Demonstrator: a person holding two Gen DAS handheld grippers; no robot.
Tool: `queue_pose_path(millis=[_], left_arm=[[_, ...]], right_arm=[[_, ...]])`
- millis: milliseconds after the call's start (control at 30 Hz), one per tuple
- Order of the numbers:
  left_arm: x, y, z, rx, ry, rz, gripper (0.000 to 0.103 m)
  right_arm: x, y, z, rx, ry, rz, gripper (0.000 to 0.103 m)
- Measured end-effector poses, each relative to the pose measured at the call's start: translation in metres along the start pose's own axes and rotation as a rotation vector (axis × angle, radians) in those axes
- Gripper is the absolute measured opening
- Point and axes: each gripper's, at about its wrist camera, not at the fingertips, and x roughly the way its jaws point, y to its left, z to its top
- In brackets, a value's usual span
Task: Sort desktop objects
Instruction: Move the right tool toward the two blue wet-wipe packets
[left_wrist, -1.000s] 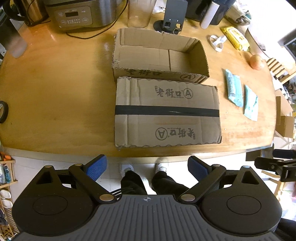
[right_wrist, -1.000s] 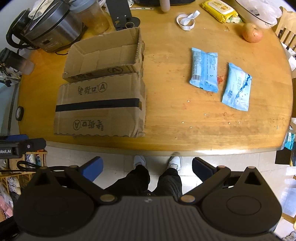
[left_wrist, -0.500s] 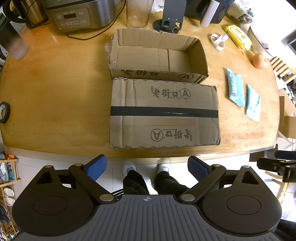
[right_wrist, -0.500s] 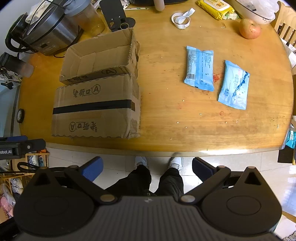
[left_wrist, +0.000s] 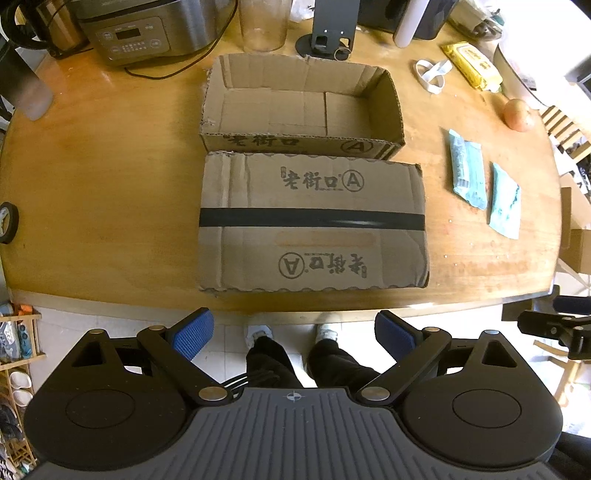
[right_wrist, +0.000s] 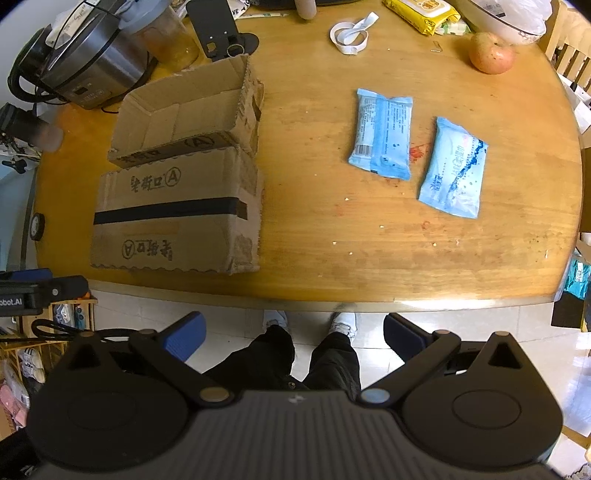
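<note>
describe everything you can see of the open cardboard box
The open box is plain brown corrugated cardboard, a shallow tray with its top cut away, edges ragged. It is empty. Its near wall carries black print and a circled A. It sits upright on the wooden table, its near wall right against the taped box in front.

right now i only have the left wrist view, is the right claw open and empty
observer: yes, the right claw stands wide open with nothing between its pads, above the floor short of the table edge.
operator: which way up are the two blue packets
observer: the left packet shows a barcode and fine print, so its back faces up; the right packet shows a blue wave design.
</note>
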Motion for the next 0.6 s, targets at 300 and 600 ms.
queue_pose_path(millis=[300, 600], left_arm=[[-0.001, -0.022, -0.005, -0.023, -0.018, 0.008, 0.096], [-0.002, -0.035, -0.008, -0.036, -0.030, 0.006, 0.096]], right_arm=[[-0.004, -0.021, -0.001, -0.026, 0.004, 0.011, 0.103], [-0.009, -0.034, -0.003, -0.019, -0.010, 0.003, 0.103]])
